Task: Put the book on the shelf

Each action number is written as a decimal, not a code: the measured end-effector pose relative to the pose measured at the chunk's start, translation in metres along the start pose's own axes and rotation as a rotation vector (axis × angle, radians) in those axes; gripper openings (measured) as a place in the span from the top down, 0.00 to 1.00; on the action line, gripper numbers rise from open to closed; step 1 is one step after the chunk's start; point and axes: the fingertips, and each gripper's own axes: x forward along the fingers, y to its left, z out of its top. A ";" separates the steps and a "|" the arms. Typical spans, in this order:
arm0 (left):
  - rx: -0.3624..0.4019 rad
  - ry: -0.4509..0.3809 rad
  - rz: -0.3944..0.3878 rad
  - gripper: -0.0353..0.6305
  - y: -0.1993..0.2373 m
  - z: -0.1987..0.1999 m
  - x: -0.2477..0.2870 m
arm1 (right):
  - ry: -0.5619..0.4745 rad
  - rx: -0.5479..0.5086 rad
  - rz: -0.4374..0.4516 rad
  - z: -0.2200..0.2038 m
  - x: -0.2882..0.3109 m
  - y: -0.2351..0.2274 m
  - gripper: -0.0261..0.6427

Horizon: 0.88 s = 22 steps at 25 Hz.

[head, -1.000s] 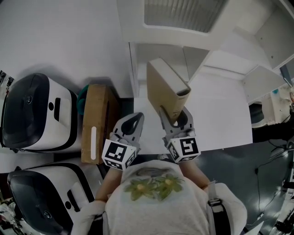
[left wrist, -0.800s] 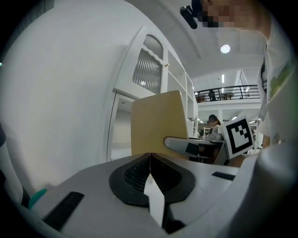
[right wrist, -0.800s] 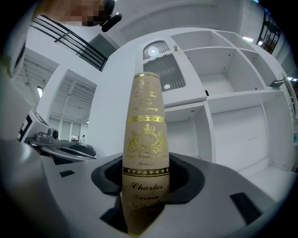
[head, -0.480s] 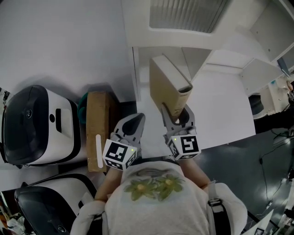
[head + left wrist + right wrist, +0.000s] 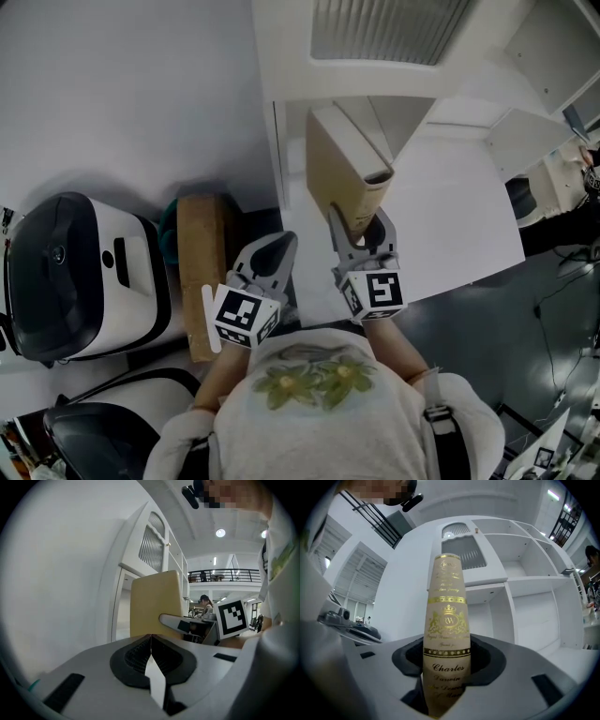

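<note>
A: Change over the last second?

B: Small. The book [image 5: 339, 173] sits a touch farther up the head view, its top edge closer under the shelf [image 5: 520, 581]. The wooden box [image 5: 202, 267] and the white and black case [image 5: 80, 272] at the left have slid nearer in the same view. I take that as the person stepping toward the shelf rather than the arm reaching out.

A: Grip?

B: Unchanged. The right gripper [image 5: 364, 246] has its jaws clamped on the near, lower end of the book. The right gripper view shows the gilt spine standing upright between the pads and facing the camera. The book leans slightly away from the person, top toward the shelf.

A: Left side?

B: The left gripper [image 5: 274, 248] has its jaws pressed together with nothing between them. It hangs just left of the right one, and its pose matches the earlier frames. In its own view the book's tan cover stands ahead and to the right, apart from its jaws.

A: Where is the book, relative to the goal?

B: In the air, in front of the shelf and not yet inside any compartment. Open bays show to the right of the spine and a slatted door above it.

A: What does that mean for the task?

B: The carry phase is closing. My judgement is that what remains is lining the book up with a bay and pushing it in, then releasing. The risk is the leaning top edge catching a shelf board.
</note>
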 end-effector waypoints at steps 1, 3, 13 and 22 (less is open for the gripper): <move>0.001 0.002 -0.006 0.90 0.001 0.000 0.000 | -0.003 0.000 -0.007 0.000 0.001 0.000 0.63; 0.002 0.005 -0.018 0.90 0.004 0.000 0.001 | -0.010 0.001 -0.021 0.000 0.004 -0.001 0.63; -0.005 0.010 -0.035 0.90 0.017 -0.002 0.001 | -0.049 -0.006 -0.050 0.000 0.018 0.002 0.63; -0.008 0.001 -0.032 0.90 0.027 0.000 0.000 | -0.076 -0.025 -0.062 0.001 0.029 0.005 0.63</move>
